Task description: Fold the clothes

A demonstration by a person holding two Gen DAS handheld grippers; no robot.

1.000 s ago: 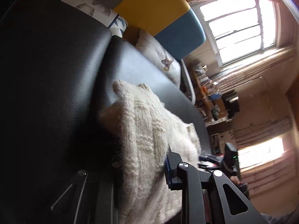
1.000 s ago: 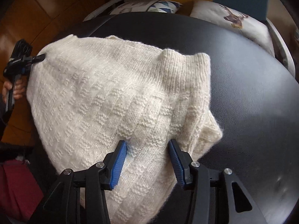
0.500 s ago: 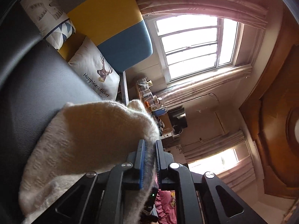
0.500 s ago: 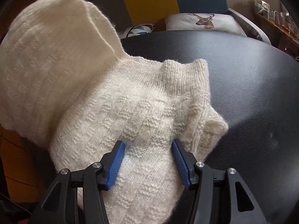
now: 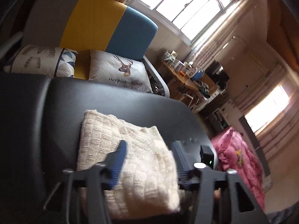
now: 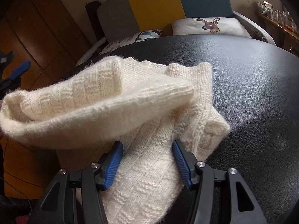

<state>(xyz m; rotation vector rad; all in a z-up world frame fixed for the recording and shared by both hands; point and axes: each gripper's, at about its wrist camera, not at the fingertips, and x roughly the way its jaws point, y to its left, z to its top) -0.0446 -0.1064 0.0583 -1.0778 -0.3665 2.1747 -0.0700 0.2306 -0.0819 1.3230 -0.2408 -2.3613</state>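
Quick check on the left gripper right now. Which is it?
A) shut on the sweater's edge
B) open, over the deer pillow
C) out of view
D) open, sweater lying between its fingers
D: in the left wrist view the left gripper has its blue fingers spread wide, with the cream sweater lying between them on the black surface; the deer pillow sits far behind.
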